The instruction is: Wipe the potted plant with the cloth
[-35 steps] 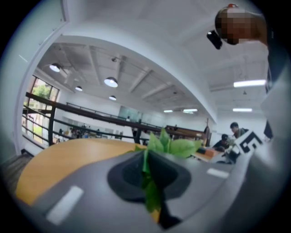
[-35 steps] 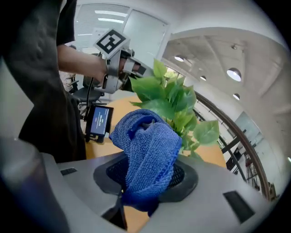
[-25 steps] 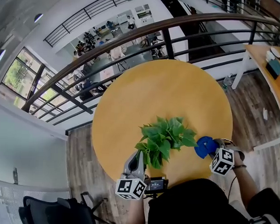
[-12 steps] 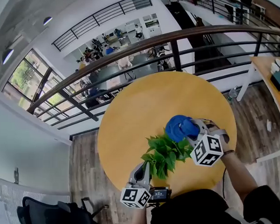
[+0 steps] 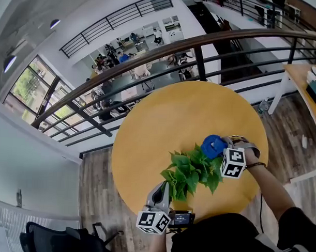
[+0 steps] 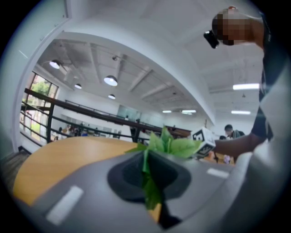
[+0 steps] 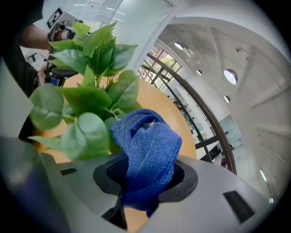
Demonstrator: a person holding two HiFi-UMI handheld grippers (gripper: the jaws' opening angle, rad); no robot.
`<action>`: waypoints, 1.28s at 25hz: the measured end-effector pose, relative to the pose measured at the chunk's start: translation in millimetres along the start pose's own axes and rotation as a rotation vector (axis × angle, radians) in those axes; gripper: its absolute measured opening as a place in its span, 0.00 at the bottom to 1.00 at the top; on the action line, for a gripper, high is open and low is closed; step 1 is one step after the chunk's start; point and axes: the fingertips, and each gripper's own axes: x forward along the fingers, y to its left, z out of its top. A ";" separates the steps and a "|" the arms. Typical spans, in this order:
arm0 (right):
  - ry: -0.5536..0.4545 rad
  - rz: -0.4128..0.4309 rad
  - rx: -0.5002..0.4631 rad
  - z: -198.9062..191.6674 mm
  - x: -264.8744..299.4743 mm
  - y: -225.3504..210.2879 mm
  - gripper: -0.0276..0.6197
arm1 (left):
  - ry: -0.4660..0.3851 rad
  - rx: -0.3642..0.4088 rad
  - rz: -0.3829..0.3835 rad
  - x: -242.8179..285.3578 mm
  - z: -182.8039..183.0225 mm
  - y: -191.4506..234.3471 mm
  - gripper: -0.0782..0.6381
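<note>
One potted plant (image 5: 192, 170), one cloth (image 5: 213, 146), one table (image 5: 168, 115)

Looks like an open-plan office building, mezzanine level. A dark metal railing (image 5: 201, 62) runs across the upper frame, and past it at upper centre is a lower floor with people at desks (image 5: 116, 62), too small to read further. There's a round wooden table (image 5: 163, 123) on plank flooring (image 5: 93, 188), an office chair (image 5: 56, 238) lower left, a tall window (image 5: 26, 84) at left, and round ceiling lights (image 6: 110, 80) in the left gripper view.
</note>
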 end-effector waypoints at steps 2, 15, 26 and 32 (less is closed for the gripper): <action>0.055 0.000 0.015 -25.1 2.9 -3.1 0.30 | -0.001 -0.004 0.000 0.9 0.3 1.0 0.11; -0.400 -0.135 0.227 47.2 -114.7 -14.3 0.30 | -0.005 -0.004 0.011 4.1 0.7 0.2 0.11; 0.038 -0.276 0.057 -69.3 -85.1 2.9 0.30 | -0.008 -0.006 0.014 2.7 -0.5 -1.6 0.11; 0.032 -0.310 0.276 -98.1 -100.9 -13.9 0.30 | -0.008 -0.010 0.016 5.3 -0.5 -0.6 0.11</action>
